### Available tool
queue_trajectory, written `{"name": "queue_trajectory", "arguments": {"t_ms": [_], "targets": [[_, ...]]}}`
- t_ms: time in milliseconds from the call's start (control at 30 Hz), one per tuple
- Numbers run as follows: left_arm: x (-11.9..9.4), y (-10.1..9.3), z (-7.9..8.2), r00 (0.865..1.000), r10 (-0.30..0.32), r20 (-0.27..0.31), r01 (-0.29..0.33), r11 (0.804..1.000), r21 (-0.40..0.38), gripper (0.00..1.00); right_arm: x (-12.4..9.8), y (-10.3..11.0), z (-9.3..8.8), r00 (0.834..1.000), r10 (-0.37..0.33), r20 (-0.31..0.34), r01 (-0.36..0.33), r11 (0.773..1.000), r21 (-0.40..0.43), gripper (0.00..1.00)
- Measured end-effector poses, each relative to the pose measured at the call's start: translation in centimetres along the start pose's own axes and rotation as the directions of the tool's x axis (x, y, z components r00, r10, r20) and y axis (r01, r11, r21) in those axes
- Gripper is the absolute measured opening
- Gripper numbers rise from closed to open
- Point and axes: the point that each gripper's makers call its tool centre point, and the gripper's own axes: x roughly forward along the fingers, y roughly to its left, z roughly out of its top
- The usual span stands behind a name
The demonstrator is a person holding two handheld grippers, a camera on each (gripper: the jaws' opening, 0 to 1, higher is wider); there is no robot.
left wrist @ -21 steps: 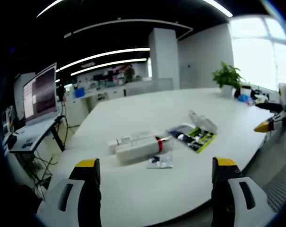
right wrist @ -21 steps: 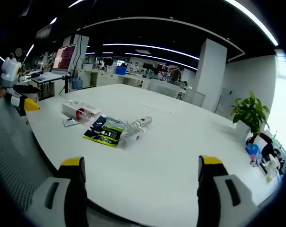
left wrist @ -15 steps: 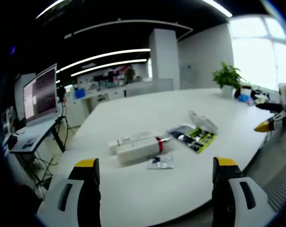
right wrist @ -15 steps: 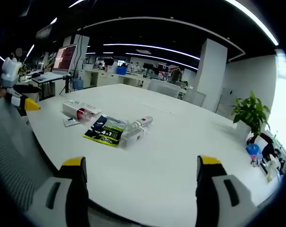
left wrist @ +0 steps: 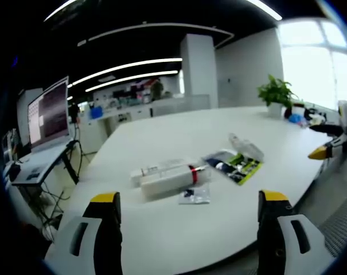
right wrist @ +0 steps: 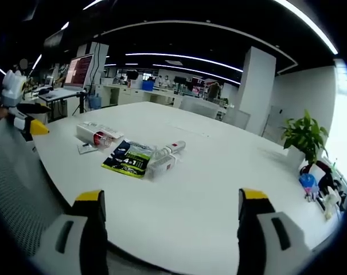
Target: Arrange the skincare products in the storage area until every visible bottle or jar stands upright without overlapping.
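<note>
In the left gripper view, the left gripper has its two yellow-tipped jaws wide apart, with nothing between them, and it hangs over the near edge of a big white table. Just beyond the jaws, a small flat sachet lies on the table. Touching it from behind is a white tube with a red band, which lies on its side, and a long white box lies close behind the tube. To the right of these is a flat packet with green and dark print, and a clear bottle lies on its side at the far edge of this packet. The right gripper comes in at the right border, off the table edge; its yellow tip is visible, but I cannot tell the jaw gap from here.

In the right gripper view, the right gripper also has its jaws wide apart and holds nothing, above the near part of the table. The same group of products lies well ahead to the left: the printed packet, the lying bottles beside it, and the tube and box further left. None of them stands upright. The left gripper shows at the left border.

A potted plant stands at the far right of the table, and a monitor stands on a desk beside it.
</note>
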Motion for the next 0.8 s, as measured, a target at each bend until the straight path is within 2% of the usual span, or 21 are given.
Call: {"name": "queue_trajectory", "arguments": {"t_ms": [800], "targets": [[0.04, -0.11, -0.02, 1.000, -0.007, 0.000, 0.007, 1.000, 0.002, 0.97, -0.03, -0.16, -0.05, 1.000, -0.005, -0.001, 0.005, 1.000, 0.007, 0.99]]}}
